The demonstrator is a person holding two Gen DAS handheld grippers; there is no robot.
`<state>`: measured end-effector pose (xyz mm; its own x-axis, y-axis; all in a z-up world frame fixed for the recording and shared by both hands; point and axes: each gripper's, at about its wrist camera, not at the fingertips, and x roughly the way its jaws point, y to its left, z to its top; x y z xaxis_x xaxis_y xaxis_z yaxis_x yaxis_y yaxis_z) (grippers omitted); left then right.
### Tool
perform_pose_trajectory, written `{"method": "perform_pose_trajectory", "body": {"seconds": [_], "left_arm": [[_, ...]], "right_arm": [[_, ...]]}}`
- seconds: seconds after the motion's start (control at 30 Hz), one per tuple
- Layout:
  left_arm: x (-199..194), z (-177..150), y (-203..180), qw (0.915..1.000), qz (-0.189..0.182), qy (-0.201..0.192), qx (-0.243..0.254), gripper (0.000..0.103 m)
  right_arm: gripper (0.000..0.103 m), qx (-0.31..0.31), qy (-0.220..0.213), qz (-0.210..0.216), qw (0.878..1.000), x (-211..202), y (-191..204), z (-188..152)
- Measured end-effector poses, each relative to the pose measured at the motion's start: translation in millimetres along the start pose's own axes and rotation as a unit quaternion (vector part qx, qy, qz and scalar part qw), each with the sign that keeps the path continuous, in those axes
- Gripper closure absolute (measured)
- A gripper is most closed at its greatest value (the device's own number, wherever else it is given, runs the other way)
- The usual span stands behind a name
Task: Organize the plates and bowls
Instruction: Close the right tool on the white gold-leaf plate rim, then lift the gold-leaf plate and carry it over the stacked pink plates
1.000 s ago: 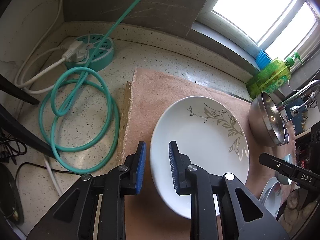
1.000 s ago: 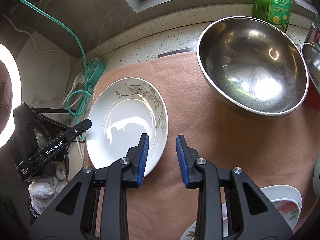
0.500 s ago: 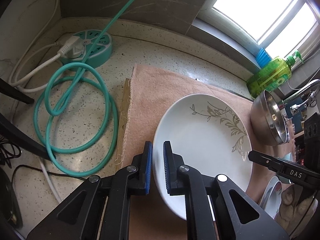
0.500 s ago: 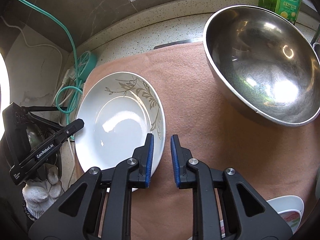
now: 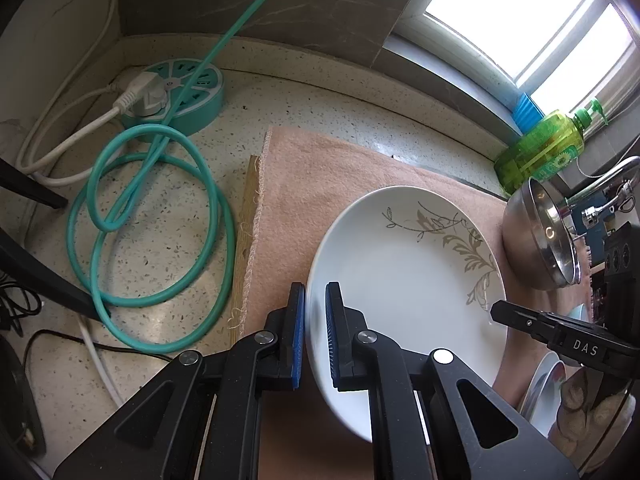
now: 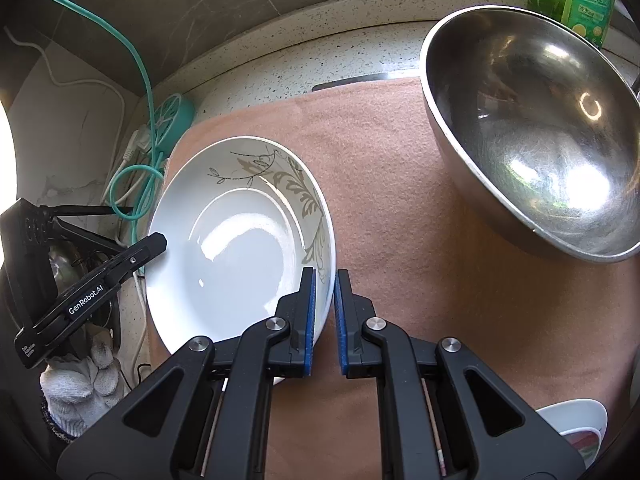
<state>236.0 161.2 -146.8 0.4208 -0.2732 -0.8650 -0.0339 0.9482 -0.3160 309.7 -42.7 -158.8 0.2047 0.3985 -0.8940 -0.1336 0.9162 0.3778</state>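
I had both grippers on the white ceramic plate with the grey-brown leaf pattern (image 5: 404, 276), which sat on the salmon-pink cloth mat (image 5: 328, 168) spread over the speckled stone counter (image 5: 180, 248). My left gripper (image 5: 315, 332) had just been closing, and its blue-padded jaws were pinched on the plate's left rim, the edge passing between them. My right gripper (image 6: 324, 312) had likewise just been closing and was clamped on the opposite rim, one blue pad inside the plate and one outside it over the mat. In the left wrist view the tip of the right gripper showed at the plate's far edge, and in the right wrist view the left one showed at the other side, held by a hand in a white knitted glove (image 6: 76, 392). The large stainless steel mixing bowl (image 6: 532, 128) stood on the same mat to the right of the plate, apart from it. Behind the bowl, by the window ledge, stood the green transparent bottle of dish soap (image 5: 548, 152). A smaller white dish with a coloured pattern (image 6: 576, 424) lay at the mat's near right corner. Off the mat to the left, the teal coiled cable (image 5: 152, 224) ran up to a round teal power strip (image 5: 180, 96) with a white plug (image 5: 148, 96) in it.
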Motion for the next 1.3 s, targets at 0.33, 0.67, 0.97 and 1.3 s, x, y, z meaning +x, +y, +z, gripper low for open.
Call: {"method": "perform_pose_trajectory", "body": {"seconds": [0.33,0.67,0.97,1.3], "left_arm": [[-18,-12,-3,1.0,-0.001,-0.005,-0.002,0.094],[-51,-26,-20,0.9996,-0.008,-0.028,-0.006,0.094],[-73,-48,-51,0.9991,-0.006,-0.042,-0.006,0.094],[-86,-81,-94,0.9986,-0.008,-0.049,-0.018,0.094]], "right_arm": [[0.094,-0.005,-0.003,0.009,1.0,-16,3,-10],[0.094,-0.017,-0.024,0.018,0.999,-52,3,-27],[0.094,-0.022,-0.034,0.029,0.999,-82,-11,-47],[0.094,-0.034,-0.033,0.035,0.998,-113,-46,-72]]}}
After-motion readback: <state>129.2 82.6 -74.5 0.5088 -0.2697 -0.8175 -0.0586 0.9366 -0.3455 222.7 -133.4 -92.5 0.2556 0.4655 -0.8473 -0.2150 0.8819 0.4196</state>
